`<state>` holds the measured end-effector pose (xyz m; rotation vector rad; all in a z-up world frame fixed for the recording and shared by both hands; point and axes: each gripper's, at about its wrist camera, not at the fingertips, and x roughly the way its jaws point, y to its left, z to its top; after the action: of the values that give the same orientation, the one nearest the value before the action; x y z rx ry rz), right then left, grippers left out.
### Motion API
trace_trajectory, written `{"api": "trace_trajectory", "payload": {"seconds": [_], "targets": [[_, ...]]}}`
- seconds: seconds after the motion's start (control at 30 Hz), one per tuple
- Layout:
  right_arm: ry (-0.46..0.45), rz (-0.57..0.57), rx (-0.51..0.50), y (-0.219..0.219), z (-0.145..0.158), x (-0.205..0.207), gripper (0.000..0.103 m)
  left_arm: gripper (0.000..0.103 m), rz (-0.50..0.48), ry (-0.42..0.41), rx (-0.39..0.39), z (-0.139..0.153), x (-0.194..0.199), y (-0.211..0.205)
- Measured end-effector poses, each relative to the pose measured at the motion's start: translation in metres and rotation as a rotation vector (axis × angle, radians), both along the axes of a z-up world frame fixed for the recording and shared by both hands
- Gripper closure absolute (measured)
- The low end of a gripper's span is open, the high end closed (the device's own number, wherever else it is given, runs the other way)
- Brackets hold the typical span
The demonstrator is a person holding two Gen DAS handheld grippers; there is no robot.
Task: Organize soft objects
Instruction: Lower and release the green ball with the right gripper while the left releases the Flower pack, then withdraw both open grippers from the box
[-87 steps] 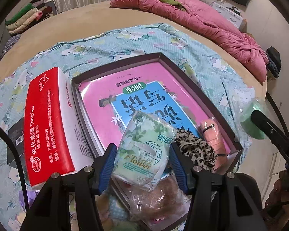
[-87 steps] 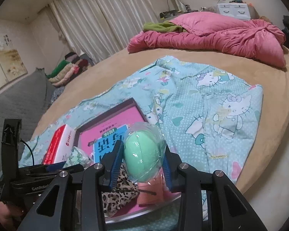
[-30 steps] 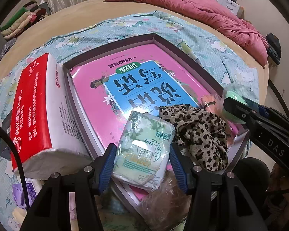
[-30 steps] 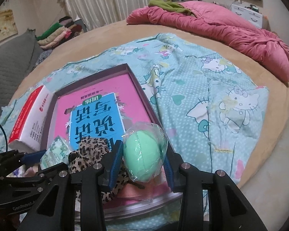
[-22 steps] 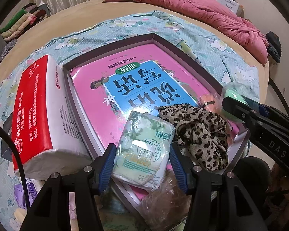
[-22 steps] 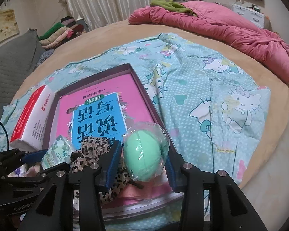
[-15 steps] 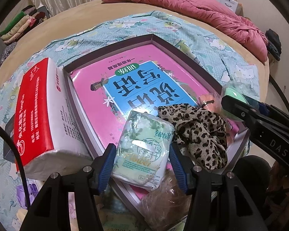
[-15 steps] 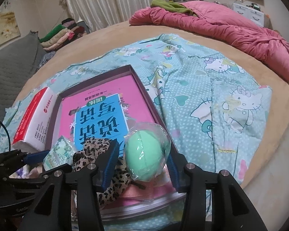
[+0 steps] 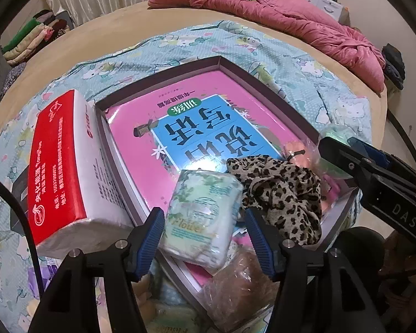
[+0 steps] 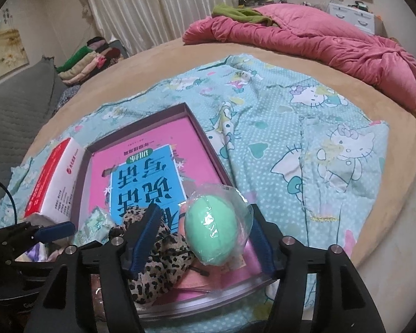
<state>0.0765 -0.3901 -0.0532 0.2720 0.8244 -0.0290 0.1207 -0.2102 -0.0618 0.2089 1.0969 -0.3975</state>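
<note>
Now mid-release over the tray (image 9: 277,94): left gripper (image 9: 203,237) spread, tissue pack (image 9: 202,216) loose between the blue pads, resting on the tray's near edge; right gripper (image 10: 203,237) likewise spread around the bagged green ball (image 10: 213,236), beside the leopard scrunchie (image 10: 158,252). Next, probably: back out straight, without dragging either item. Versus half a second ago: jaws wider, both items no longer pinched.

Left gripper (image 9: 203,234) jaws apart around tissue pack (image 9: 202,216) over tray (image 9: 266,76).
</note>
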Motion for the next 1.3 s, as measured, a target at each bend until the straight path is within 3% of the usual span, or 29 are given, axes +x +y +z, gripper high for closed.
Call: {"api": "trace_trajectory", "payload": {"seconds": [0.73, 1.3], "targets": [[-0.084, -0.016, -0.001, -0.002, 0.013, -0.008, 0.026, 0.029, 0.03, -0.04, -0.018, 0.021, -0.012, 0.004], [-0.151, 0.003, -0.036, 0.005, 0.025, -0.015, 0.023, 0.028, 0.058, -0.078, -0.018, 0.043, -0.023, 0.01]]}}
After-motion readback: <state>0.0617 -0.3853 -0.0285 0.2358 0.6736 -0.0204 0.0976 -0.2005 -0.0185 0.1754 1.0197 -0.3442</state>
